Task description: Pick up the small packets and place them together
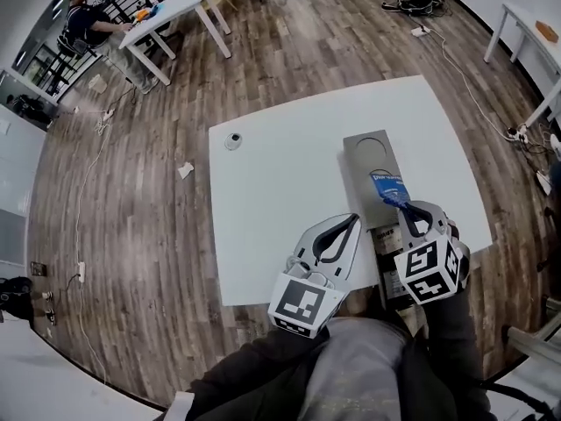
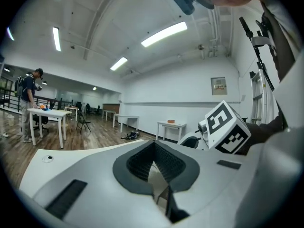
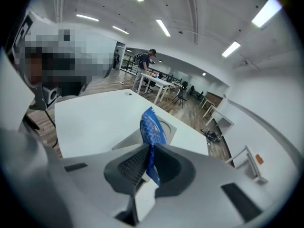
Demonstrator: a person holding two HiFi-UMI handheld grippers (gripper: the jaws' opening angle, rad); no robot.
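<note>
Big open room w/ wood-plank floor (image 1: 131, 235); we stand at a white table (image 1: 280, 200).

Head view: a grey tray (image 1: 372, 147) w/ a round recess lies flat on the table's right half. A small round thing (image 1: 233, 140) sits well apart, near the far-left corner. The right gripper (image 1: 407, 207) points at the tray's near edge, jaws closed on a blue packet (image 1: 388, 188). The pkt is small, flat and blue w/ white print, and it sticks out fwd of the jaw tips over that near edge. The left gripper (image 1: 353, 221) is beside it at the table's near edge, jaws together, nothing in them. A person (image 1: 88, 23) is at another table far off, top left.

Left gripper view: the left gripper (image 2: 153, 161) has its pads meeting at the tip, no pkt between. The right gripper's marker cube (image 2: 227, 127) shows just to the right. The table (image 2: 71, 158) runs off to the left.

Right gripper view: the right gripper (image 3: 148, 159) pinches the blue packet (image 3: 152, 129) by its lower part. We see the pkt nearly edge-on, upright, thin and a bit crinkled, w/ a fine white net pattern on blue. It's up off the table (image 3: 95, 122), w/ the grey tray (image 3: 128, 144) right behind it.
</note>
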